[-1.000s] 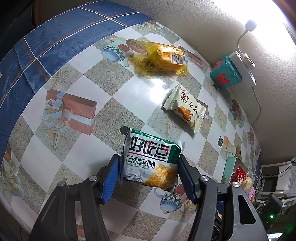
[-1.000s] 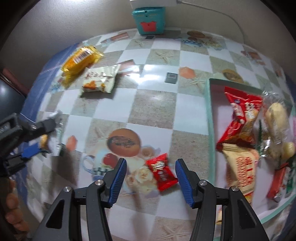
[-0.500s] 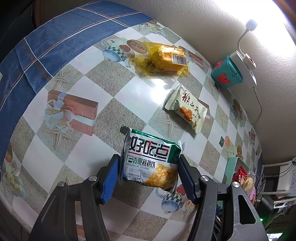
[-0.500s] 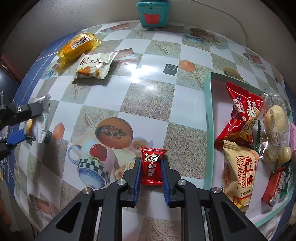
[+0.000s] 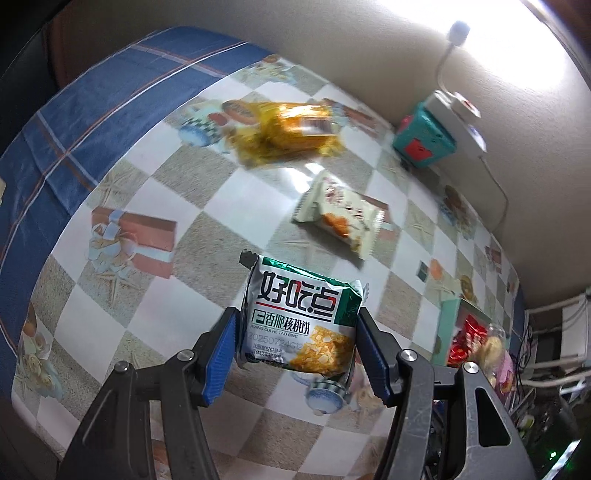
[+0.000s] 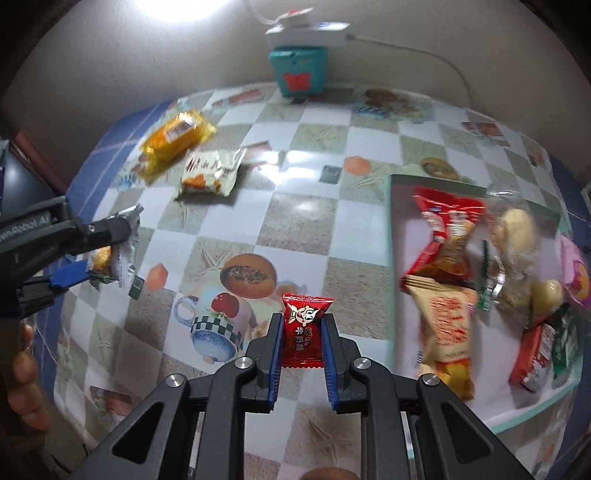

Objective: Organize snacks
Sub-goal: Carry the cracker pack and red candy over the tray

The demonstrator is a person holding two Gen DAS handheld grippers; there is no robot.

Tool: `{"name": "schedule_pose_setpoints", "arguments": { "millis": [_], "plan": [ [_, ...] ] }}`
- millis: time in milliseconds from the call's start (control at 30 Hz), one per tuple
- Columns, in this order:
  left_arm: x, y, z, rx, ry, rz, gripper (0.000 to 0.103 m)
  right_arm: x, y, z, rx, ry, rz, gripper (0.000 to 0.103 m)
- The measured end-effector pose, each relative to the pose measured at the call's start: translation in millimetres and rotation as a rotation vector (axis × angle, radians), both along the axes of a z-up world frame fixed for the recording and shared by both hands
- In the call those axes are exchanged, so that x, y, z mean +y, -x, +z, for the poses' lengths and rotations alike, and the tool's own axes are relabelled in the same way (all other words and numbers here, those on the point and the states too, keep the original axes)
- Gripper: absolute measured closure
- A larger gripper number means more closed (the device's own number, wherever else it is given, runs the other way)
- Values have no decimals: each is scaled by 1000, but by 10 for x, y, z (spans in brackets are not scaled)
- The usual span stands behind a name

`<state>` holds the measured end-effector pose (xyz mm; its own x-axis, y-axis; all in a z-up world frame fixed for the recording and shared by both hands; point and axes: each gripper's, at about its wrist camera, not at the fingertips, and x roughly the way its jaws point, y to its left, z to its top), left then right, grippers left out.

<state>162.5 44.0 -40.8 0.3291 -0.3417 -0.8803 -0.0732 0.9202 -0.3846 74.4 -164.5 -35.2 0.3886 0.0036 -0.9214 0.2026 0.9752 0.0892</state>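
Observation:
My left gripper [image 5: 295,332] is shut on a green and white biscuit packet [image 5: 301,317], held clear above the table. In the right wrist view that same gripper [image 6: 107,251] shows at the left edge with the packet [image 6: 118,251] between its fingers. My right gripper [image 6: 303,338] is shut on a small red candy packet [image 6: 304,330], lifted off the tablecloth. A pale green tray [image 6: 389,258] at the right holds several snacks. On the table lie a yellow packet [image 6: 173,138] and a cream packet [image 6: 210,177], also in the left wrist view as the yellow packet [image 5: 295,129] and cream packet [image 5: 340,216].
A teal box [image 6: 299,70] with a white power strip [image 6: 306,29] on top stands against the back wall, a cable trailing right. The checked tablecloth [image 5: 236,206] gives way to a blue cloth [image 5: 110,103] at the left. A person's hand [image 6: 22,362] shows at the lower left.
My right gripper closed on the red candy packet and lifted it. The left gripper rose a little with the biscuit packet still in it.

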Motion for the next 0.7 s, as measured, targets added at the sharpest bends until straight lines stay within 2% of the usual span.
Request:
{"name": "schedule_pose_setpoints", "arguments": {
  "millis": [133, 367, 500, 700],
  "plan": [
    [-174, 77, 201, -51, -21, -45, 40, -283, 114, 185, -47, -8, -79, 82],
    [-600, 246, 531, -127, -11, -160, 40, -904, 379, 490, -115, -6, -246, 82],
    [-972, 381, 658, -159, 8, -267, 40, -1288, 591, 600, -140, 0, -356, 82],
    [-1574, 632, 697, -162, 22, -436, 40, -1741, 861, 633, -141, 3, -488, 82]
  ]
}}
